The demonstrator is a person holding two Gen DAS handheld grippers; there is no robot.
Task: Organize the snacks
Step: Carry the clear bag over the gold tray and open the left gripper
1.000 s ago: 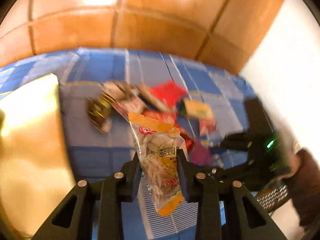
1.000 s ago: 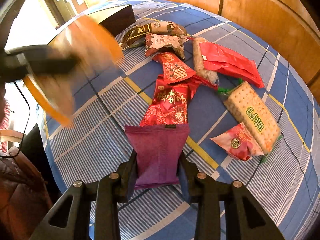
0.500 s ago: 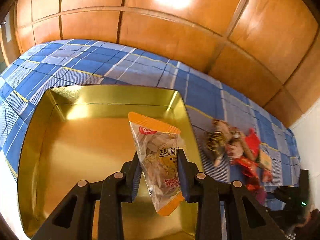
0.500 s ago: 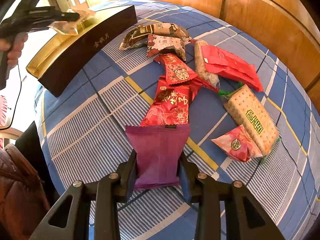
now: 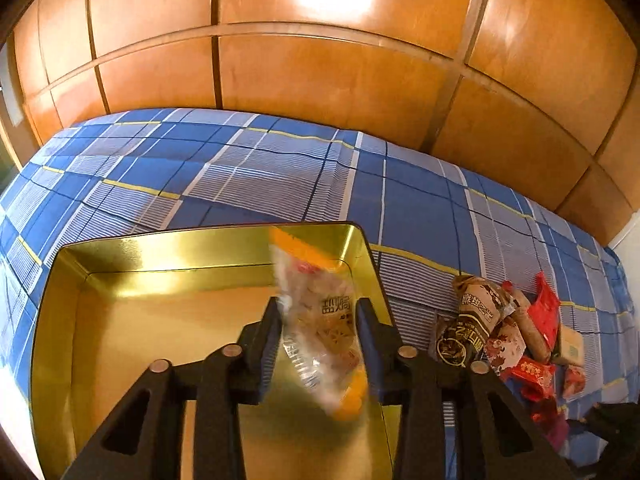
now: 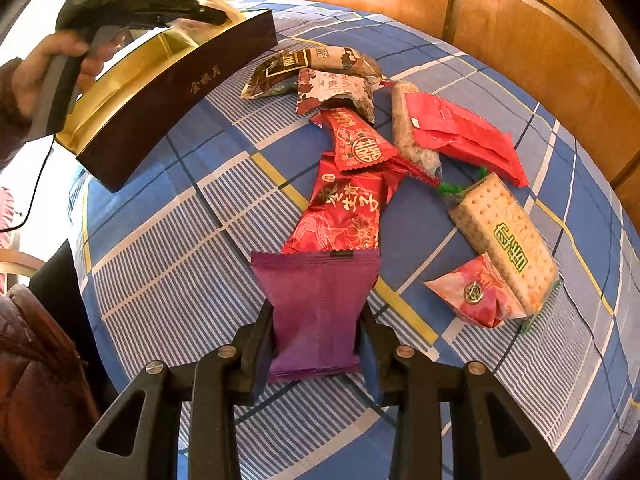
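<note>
The left gripper [image 5: 318,344] is opening, so the clear orange-ended snack packet [image 5: 320,332] drops loose over the gold tin box's [image 5: 56,320] right edge and could bounce out. The right gripper [image 6: 316,344] clamps a purple foil packet [image 6: 316,308] near the bed's front edge.

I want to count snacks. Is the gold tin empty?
Nearly: its gold tin floor shows bare; only the clear snack packet hangs above it.
</note>
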